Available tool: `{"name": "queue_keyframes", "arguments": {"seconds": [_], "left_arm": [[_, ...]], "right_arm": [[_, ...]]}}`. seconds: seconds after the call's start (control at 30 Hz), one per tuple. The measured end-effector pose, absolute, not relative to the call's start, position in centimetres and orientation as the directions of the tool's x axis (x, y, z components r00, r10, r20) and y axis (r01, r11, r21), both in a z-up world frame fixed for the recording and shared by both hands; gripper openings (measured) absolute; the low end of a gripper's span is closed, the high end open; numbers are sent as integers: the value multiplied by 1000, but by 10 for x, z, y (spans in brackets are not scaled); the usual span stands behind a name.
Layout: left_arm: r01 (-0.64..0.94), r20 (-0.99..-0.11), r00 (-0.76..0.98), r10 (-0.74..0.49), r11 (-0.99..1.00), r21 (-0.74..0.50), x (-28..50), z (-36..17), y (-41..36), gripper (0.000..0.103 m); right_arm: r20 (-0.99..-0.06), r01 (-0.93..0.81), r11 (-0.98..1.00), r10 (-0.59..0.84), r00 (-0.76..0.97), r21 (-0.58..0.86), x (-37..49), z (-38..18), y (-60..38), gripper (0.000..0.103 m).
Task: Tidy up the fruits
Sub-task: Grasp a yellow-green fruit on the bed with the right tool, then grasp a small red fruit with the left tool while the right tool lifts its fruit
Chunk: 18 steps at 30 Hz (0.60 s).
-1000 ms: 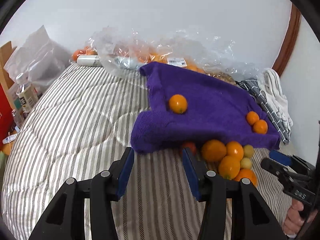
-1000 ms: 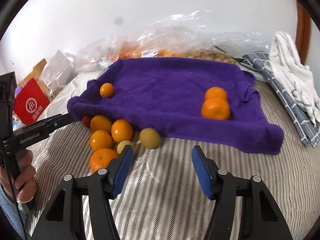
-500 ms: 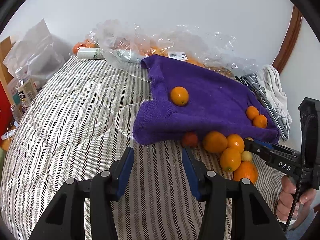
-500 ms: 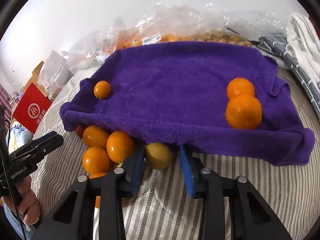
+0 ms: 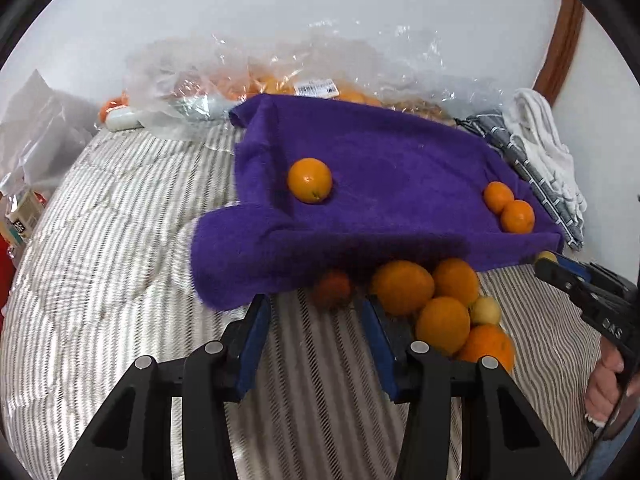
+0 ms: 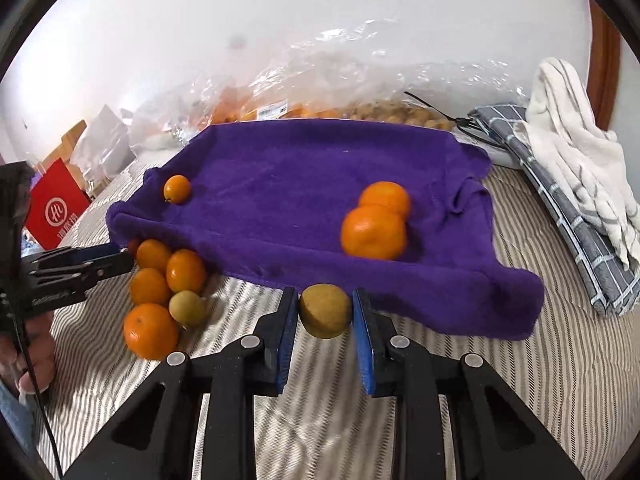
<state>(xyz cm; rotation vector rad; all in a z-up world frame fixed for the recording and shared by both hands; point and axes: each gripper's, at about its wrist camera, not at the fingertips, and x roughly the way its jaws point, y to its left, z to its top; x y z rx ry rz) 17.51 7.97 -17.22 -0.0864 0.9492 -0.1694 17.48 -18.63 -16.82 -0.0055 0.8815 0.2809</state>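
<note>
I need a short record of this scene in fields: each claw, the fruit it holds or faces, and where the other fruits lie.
right claw: shut on yellow-green fruit
left claw: open, facing reddish fruit at towel edge
purple towel: three oranges on it
fruit pile: on striped quilt, beside towel's front edge

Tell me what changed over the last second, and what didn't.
The right tool moved forward and closed on the yellow-green fruit, which now sits between its fingers. The left tool edged toward the reddish fruit, still open. The oranges on the purple towel stayed put.
</note>
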Motion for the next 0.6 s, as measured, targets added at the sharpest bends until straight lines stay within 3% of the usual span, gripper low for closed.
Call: {"name": "queue_keyframes", "arguments": {"seconds": [0.3,0.43,0.6], "left_arm": [[41,-803,584,-118,992,-116,184,-176,73,39],[56,-798,586,-142,989,-135,182,-176,72,23],[55,-781,600,-175,983,-177,172,-174,77,23]], "right_arm": [[-758,-244,960,261,598,138,176,-173,-196,27],[-765,-250,959,260,590,132,176,-177,-193,27],[-761,-246,959,262,593,139,176,-177,-194,27]]}}
